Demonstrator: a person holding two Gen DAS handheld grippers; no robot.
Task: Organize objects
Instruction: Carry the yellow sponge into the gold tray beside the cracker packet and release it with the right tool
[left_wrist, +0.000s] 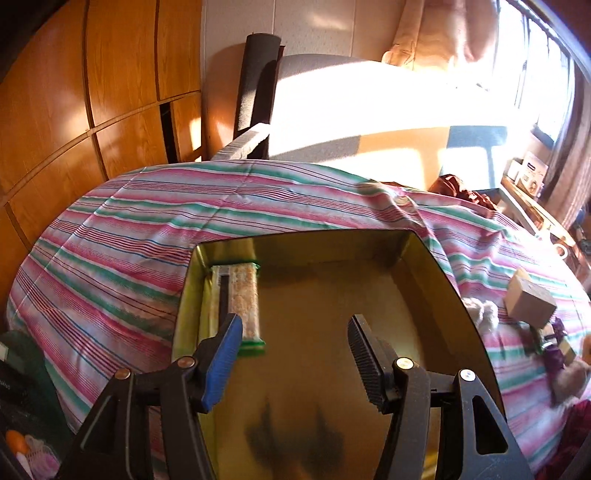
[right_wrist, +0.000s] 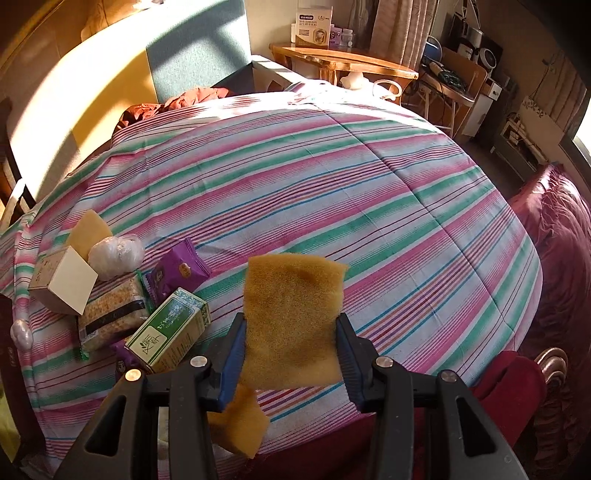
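My left gripper (left_wrist: 293, 328) is open above a gold-lined box (left_wrist: 436, 280) on the striped bedspread, nothing between its fingers. A rice-cracker packet (left_wrist: 243, 302) lies along the box's left wall. My right gripper (right_wrist: 291, 328) is shut on a yellow-brown sponge (right_wrist: 291, 317), held above the bed. A second sponge (right_wrist: 240, 424) lies below it at the bed's near edge. A pile sits at left in the right wrist view: a green tea carton (right_wrist: 170, 328), a cracker packet (right_wrist: 110, 314), a purple snack bag (right_wrist: 173, 273), a white-and-brown carton (right_wrist: 62, 280), a wrapped white ball (right_wrist: 114, 254).
The striped bedspread (right_wrist: 369, 203) stretches wide to the right. A wooden wardrobe (left_wrist: 74, 110) stands left of the bed, a headboard (left_wrist: 369, 110) behind it. A wooden side table (right_wrist: 343, 62) with boxes and a cluttered desk stand beyond. A maroon blanket (right_wrist: 554, 240) lies on the right.
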